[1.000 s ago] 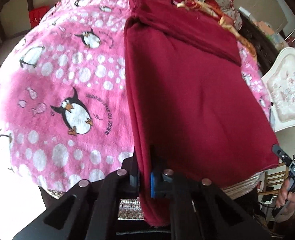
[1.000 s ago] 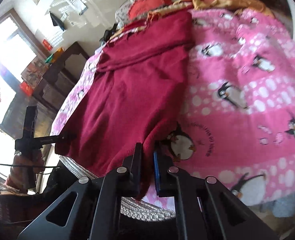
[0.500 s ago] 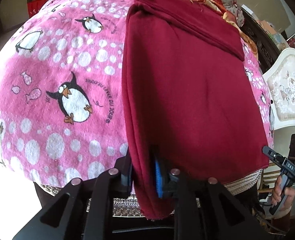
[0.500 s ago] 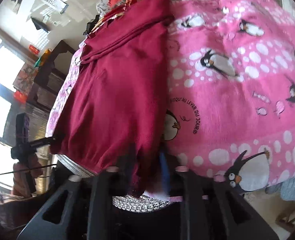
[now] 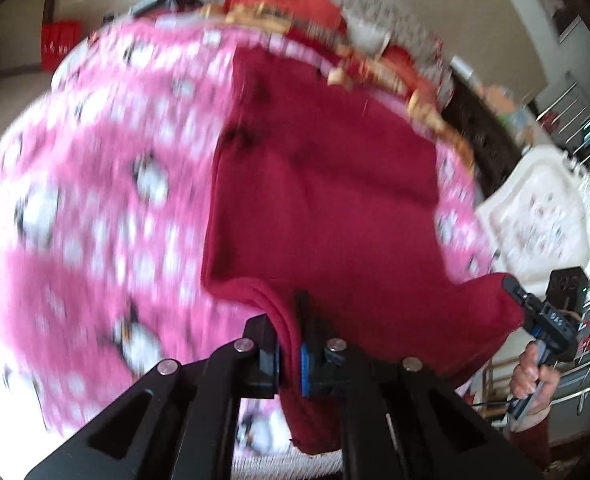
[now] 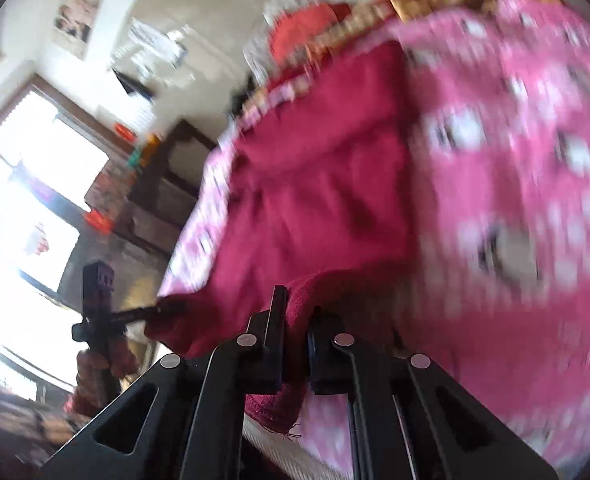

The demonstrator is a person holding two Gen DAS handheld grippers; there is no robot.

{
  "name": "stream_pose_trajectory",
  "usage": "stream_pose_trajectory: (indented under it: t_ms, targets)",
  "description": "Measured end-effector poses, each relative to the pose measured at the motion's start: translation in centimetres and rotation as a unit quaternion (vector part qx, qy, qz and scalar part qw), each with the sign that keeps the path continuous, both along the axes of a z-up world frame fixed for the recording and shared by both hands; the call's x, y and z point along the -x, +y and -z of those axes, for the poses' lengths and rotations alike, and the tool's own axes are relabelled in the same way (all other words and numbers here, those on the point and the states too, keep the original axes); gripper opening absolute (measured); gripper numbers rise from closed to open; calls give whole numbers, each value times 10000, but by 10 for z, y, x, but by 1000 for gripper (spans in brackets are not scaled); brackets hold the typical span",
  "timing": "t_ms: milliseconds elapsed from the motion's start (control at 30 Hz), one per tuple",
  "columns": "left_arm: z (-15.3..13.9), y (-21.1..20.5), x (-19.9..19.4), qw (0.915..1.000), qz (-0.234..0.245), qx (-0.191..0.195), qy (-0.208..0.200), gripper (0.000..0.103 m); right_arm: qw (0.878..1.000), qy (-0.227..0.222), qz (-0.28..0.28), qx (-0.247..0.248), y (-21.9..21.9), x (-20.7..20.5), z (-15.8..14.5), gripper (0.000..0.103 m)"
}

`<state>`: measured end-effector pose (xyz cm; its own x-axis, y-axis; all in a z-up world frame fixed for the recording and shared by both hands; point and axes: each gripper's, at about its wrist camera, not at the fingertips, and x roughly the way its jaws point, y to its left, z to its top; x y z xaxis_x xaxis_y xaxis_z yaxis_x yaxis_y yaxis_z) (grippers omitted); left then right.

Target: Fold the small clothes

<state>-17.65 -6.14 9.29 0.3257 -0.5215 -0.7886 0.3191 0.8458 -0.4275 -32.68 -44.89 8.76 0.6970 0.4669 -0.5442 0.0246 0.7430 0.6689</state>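
- Garment (image 5: 327, 216), dark red knit, lies on pink penguin blanket (image 5: 95, 208) w/ its near hem lifted off the bed; centre-right of frame in L view, centre in R view (image 6: 319, 208).
- L gripper (image 5: 291, 354), bottom centre: pads clamped on the garment's near L corner, cloth hangs below the fingers. Jaws briefly opened, then closed again on the cloth.
- R gripper (image 6: 295, 354), bottom centre: same, pinching the near R corner; also opened and re-closed on fabric.
- L view only: R gripper from outside (image 5: 543, 316) at lower right, person's hand (image 5: 533, 376) on its handle, white ornate chair (image 5: 543, 216) behind.
- R view only: L gripper from outside (image 6: 107, 316) at lower left w/ hand (image 6: 103, 364), bright window (image 6: 27, 184), dark cabinet, wall posters at upper left.
- Vs 1 s ago: hem was flat at the bed edge, now raised and bowed between the two grippers; both views now blurred.
- Long axis runs from bottom of frame toward top, away from cams; folded part at far end, near red/gold pillows (image 5: 295, 4).
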Motion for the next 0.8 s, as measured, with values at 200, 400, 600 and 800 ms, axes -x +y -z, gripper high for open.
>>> stream_pose_trajectory:
  t_ms: [200,400,600,800]
  targets:
    - [-35,-18,-67,9969,-366,79,-696,6,9969,-514,407,427,-19,-68,-30,0]
    - [-38,-38,-135,9949,-509,12,-871,6,9950,-459,642,619,-40,-132,-35,0]
    - [-27,-61,-190,9940,-584,-152,-908,6,9938,-258,809,711,-62,-185,-25,0]
    - [3,-72,-240,9960,-650,-128,-604,11,9924,49,917,823,-77,-234,-5,0]
